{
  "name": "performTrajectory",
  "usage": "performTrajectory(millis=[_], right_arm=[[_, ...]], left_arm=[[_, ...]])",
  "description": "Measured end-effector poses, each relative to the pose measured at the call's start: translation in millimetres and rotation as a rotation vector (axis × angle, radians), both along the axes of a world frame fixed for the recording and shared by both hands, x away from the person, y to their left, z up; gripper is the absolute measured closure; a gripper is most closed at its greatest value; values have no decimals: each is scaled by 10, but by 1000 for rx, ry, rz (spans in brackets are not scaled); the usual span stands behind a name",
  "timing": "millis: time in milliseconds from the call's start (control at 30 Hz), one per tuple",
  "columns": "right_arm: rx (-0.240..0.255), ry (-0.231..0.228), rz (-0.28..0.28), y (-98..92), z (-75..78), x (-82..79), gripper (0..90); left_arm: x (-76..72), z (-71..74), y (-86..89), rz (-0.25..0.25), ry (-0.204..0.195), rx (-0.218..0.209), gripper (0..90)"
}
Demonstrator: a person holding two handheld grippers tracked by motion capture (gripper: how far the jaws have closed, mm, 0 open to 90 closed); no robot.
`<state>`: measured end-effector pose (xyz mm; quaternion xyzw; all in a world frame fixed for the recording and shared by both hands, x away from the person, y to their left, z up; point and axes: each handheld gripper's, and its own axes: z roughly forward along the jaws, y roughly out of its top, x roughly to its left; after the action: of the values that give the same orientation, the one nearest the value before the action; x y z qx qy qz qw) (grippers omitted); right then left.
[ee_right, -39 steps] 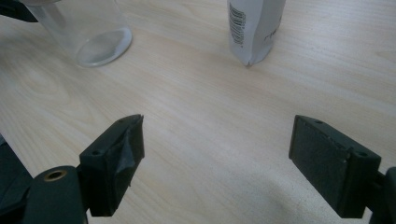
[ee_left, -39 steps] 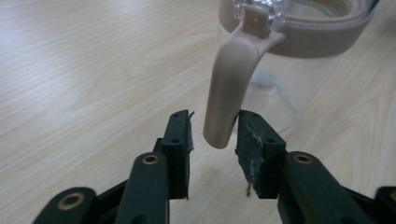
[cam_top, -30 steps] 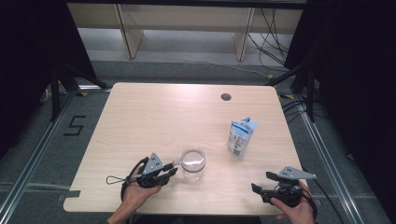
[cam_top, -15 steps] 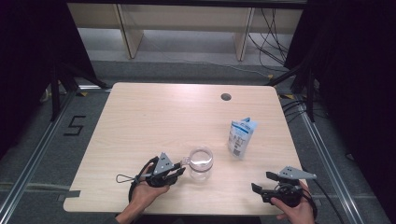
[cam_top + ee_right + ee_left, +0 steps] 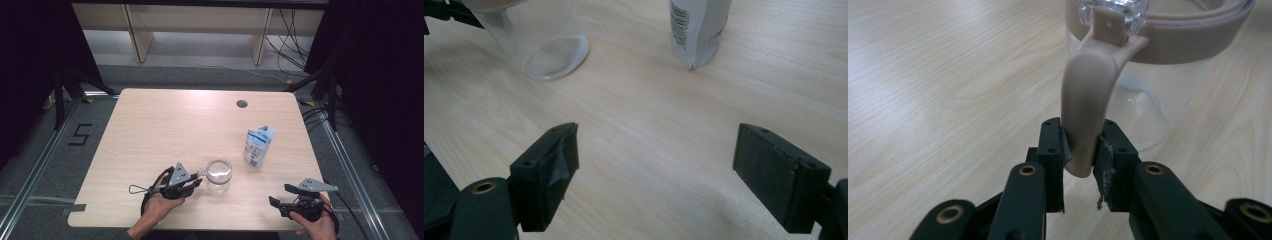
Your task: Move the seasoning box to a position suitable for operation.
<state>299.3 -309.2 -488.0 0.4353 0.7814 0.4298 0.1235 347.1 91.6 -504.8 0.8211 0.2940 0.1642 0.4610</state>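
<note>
A clear plastic jug (image 5: 219, 175) with a beige rim band and a beige handle (image 5: 1087, 95) stands near the front of the wooden table (image 5: 165, 125). My left gripper (image 5: 196, 181) is shut on that handle; in the left gripper view both pads (image 5: 1057, 145) press its lower end. The jug (image 5: 536, 37) also appears at the top left of the right gripper view. A blue and white carton (image 5: 258, 147) stands upright to the jug's right, also seen as the carton (image 5: 699, 27) ahead of the right jaws. My right gripper (image 5: 280, 197) rests open at the front right, nothing between its pads (image 5: 556, 150).
A round cable hole (image 5: 242, 104) lies in the tabletop at the far right. Black curtains and metal floor rails flank the table; shelving legs and cables stand behind it. Bare wood stretches across the table's left and far parts.
My left gripper has slid the jug by its handle to the right along the front of the table. The right gripper and the carton have not moved.
</note>
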Motion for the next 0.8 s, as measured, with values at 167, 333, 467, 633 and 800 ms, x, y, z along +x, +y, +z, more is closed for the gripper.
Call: performTrajectory(millis=[167, 333, 467, 633, 800], right_arm=[[-2, 0, -3, 13, -4, 1, 195], [-13, -11, -4, 3, 6, -7, 208], [-17, -19, -1, 4, 3, -1, 205], [8, 8, -9, 12, 7, -18, 205], [-13, -12, 1, 0, 7, -7, 204]], left_arm=[[17, 0, 11, -9, -13, 11, 745], [25, -18, 19, -17, -21, -2, 747], [35, -18, 31, -33, -23, 1, 747], [38, -25, 31, -47, -25, -13, 747], [20, -20, 28, -56, -24, -4, 747]])
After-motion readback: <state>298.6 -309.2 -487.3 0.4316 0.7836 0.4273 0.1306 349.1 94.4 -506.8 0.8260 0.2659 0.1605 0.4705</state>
